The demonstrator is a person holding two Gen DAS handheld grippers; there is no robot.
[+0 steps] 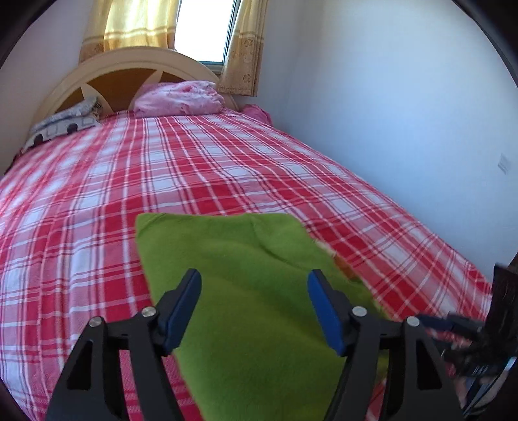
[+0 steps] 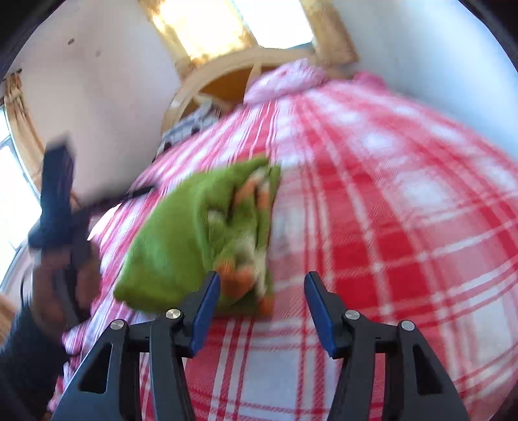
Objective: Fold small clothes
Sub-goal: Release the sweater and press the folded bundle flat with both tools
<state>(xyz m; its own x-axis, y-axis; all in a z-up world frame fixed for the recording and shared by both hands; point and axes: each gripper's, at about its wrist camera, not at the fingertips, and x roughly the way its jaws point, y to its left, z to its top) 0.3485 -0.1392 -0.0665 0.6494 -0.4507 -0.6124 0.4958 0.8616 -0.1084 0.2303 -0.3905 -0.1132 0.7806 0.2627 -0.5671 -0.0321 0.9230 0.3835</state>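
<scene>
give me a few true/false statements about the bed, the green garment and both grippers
1. The green garment lies on a red and white plaid bedsheet. True.
2. The left gripper is shut on the garment. False: its jaws stand open, holding nothing.
3. A pink pillow sits by the headboard. True.
4. The right gripper holds the garment up. False: it is open, and the garment lies on the bed.
5. The curtains are blue. False: they are yellow.
</scene>
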